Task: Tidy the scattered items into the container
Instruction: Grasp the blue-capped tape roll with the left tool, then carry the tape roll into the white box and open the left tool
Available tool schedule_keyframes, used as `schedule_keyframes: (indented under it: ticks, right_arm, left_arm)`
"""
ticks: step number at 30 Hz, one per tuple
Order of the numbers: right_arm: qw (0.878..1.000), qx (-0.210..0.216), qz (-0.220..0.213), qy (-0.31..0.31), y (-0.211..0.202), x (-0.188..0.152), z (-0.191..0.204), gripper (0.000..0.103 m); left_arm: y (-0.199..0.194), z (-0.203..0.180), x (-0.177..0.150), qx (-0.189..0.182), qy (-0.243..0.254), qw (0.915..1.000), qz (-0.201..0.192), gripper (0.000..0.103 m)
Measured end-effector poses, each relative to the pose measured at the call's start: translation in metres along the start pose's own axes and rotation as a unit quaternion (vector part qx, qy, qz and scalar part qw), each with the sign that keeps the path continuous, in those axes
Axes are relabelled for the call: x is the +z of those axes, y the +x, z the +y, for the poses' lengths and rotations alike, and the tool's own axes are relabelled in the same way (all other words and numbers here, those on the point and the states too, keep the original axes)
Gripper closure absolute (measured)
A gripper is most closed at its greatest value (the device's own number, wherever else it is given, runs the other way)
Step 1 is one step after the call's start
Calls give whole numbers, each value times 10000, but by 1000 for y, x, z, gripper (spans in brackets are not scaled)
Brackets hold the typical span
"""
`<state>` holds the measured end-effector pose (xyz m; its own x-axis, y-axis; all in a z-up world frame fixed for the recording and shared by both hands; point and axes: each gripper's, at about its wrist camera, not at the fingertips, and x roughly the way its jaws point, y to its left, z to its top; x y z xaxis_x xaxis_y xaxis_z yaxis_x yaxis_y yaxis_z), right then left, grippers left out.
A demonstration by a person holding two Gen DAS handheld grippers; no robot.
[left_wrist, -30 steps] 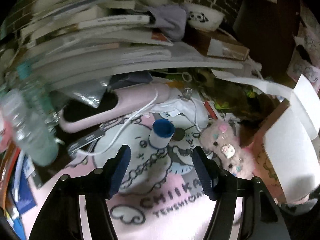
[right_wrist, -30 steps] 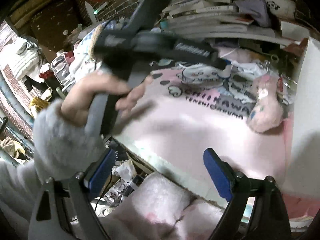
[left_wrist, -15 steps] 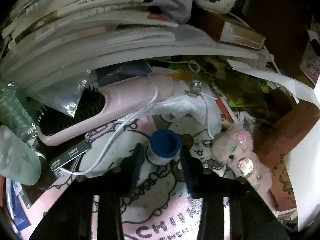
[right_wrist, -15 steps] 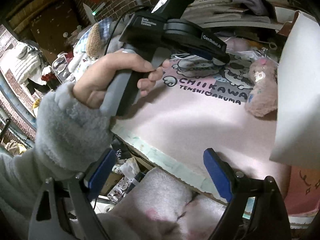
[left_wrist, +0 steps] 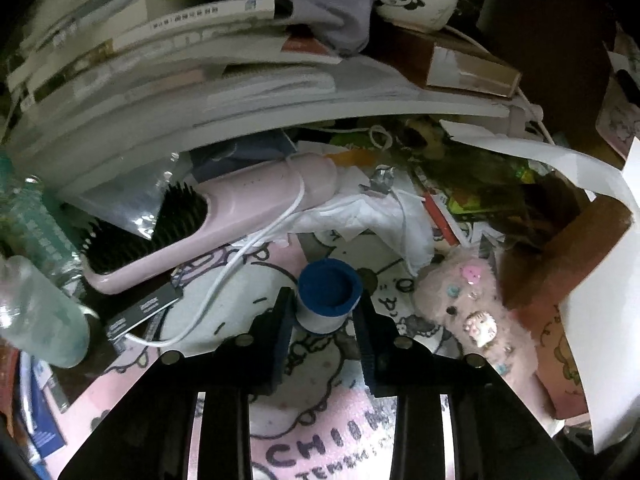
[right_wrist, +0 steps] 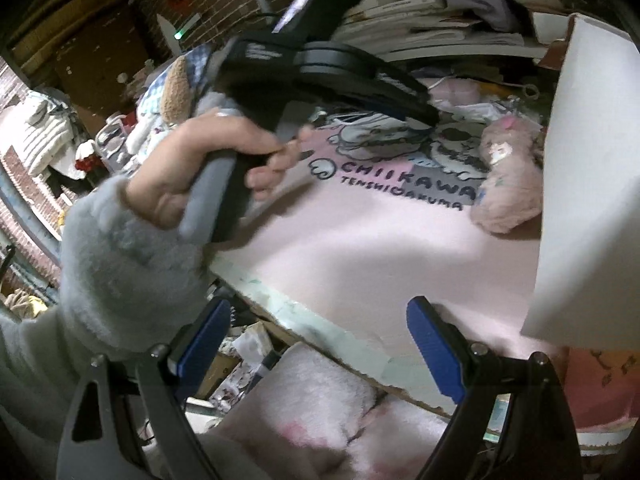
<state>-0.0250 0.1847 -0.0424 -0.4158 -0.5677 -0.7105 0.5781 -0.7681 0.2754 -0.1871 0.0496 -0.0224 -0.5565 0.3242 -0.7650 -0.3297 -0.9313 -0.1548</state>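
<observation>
Fingers of the left gripper (left_wrist: 325,314) are closing on the small blue-topped white roll (left_wrist: 327,295), pads touching its sides, as it is standing on the pink desk (left_wrist: 320,432) mat. Just right of them a pink plush (left_wrist: 476,312) is lying. Right gripper (right_wrist: 320,332) is hanging wide open, holding nothing, over the desk's near edge.

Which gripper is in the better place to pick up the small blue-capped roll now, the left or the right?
The left. The left gripper already has the roll between its fingers, closed against its sides. The right gripper hangs open past the near edge of the pink mat, far from the roll.
</observation>
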Motion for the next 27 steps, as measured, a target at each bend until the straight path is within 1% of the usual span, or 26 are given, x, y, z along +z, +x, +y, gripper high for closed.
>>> schedule_keyframes:
  ticks: [2,7,11,13,17,20,24,27]
  right_arm:
    - [9997,-247,-89,10,-1,-1,-1,15]
    - [9984,-472,-240,219,-1,-1,-3,15]
    - [9944,-866,-525,316,-1,0,-1,15]
    - [9923,-989,-623,403,0,0,-1,15]
    - [9887,-1142,-785,573,1,1,-2,15]
    - [9856,-1303,-903,581,-1,-1,-3,15]
    - [9860,-1260,-905,615,-1,-3,-4,15]
    - [9862,-1240,-905,621,0,-5,-4,15]
  left_arm:
    - [-7,-4,-1,31,38,10000,-33,78]
    - [-30,-17,-3,36,188,9997,-167,78]
    - [-54,-36,-1,-65,386,9988,-308,78]
    - [-65,-44,-1,-168,480,9980,-373,78]
    - [-85,-67,3,-446,693,9955,-471,78]
    - [-95,-83,11,-565,785,9937,-566,78]
    - [-107,-109,25,-738,988,9902,-654,78]
    - [-110,-131,34,-937,1197,9865,-609,78]
